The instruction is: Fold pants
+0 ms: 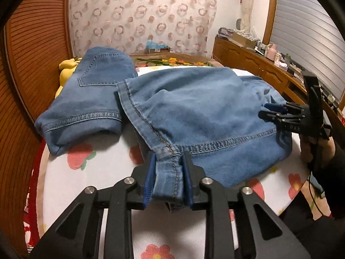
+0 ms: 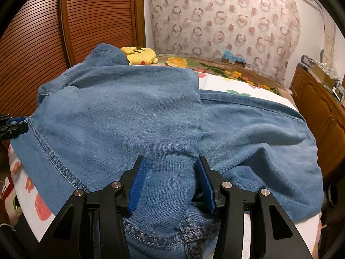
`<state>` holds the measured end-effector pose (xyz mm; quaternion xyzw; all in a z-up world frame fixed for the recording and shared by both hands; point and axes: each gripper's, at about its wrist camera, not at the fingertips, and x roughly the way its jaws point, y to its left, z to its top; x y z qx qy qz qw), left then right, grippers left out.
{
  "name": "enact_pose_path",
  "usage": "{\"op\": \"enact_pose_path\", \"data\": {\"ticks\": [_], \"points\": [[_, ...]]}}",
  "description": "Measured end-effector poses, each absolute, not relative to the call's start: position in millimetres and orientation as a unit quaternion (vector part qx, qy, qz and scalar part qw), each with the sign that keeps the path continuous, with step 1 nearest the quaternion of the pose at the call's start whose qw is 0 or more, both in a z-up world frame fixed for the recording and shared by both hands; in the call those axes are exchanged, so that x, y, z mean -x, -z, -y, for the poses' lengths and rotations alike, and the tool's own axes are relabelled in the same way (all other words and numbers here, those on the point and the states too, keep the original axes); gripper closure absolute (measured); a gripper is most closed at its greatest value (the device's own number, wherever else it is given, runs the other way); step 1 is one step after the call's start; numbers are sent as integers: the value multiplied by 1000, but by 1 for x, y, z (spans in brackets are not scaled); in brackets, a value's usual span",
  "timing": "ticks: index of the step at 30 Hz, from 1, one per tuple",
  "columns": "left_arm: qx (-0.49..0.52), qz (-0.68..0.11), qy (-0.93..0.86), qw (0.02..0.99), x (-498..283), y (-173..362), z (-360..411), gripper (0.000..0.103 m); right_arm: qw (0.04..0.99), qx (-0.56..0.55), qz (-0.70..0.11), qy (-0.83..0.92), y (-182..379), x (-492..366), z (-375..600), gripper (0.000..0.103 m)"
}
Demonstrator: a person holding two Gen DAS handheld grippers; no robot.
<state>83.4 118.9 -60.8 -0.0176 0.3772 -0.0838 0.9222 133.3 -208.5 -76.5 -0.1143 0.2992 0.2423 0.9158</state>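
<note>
Blue denim pants (image 1: pixel 204 112) lie folded over themselves on a flower-print bed sheet (image 1: pixel 103 172). The part with the back pocket (image 1: pixel 97 73) rests at the far left. My left gripper (image 1: pixel 169 158) is at the near edge, its blue pads shut on the stitched hem corner of a leg. In the right wrist view my right gripper (image 2: pixel 170 161) is shut on a thick bunch of the pants (image 2: pixel 129 112) near the waistband seam. That gripper also shows in the left wrist view as the right gripper (image 1: pixel 267 111), held by a hand. The left gripper (image 2: pixel 13 125) peeks in at the right wrist view's left edge.
A yellow plush toy (image 2: pixel 140 55) lies at the head of the bed behind the pants. A slatted wooden door (image 2: pixel 32 43) stands on the left. A wooden dresser (image 1: pixel 248 58) with clutter runs along the right. A patterned curtain (image 2: pixel 226 21) hangs at the back.
</note>
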Motion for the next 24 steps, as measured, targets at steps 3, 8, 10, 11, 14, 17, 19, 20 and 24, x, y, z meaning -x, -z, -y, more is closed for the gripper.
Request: {"op": "enact_pose_path", "data": {"ticks": [3, 8, 10, 11, 14, 17, 19, 20, 24], "points": [[16, -362, 72, 929, -84, 52, -120, 52, 916, 115, -299, -242, 76, -133, 207, 54], [23, -339, 73, 938, -90, 39, -119, 27, 916, 117, -300, -241, 76, -134, 206, 54], [24, -334, 81, 939, -95, 36, -114, 23, 915, 117, -300, -241, 76, -134, 206, 54], [22, -332, 81, 939, -97, 34, -111, 23, 915, 117, -300, -241, 76, -134, 206, 54], [18, -324, 82, 942, -105, 32, -98, 23, 915, 116, -301, -242, 76, -134, 206, 54], [24, -323, 94, 941, -117, 32, -84, 23, 915, 116, -301, -241, 76, -134, 205, 54], [21, -324, 98, 941, -125, 33, -74, 23, 915, 116, -300, -241, 76, -135, 205, 54], [18, -325, 99, 940, -128, 34, -71, 23, 915, 116, -300, -241, 76, -135, 205, 54], [11, -337, 105, 936, -139, 45, -55, 23, 915, 116, -302, -242, 77, -135, 205, 54]]}}
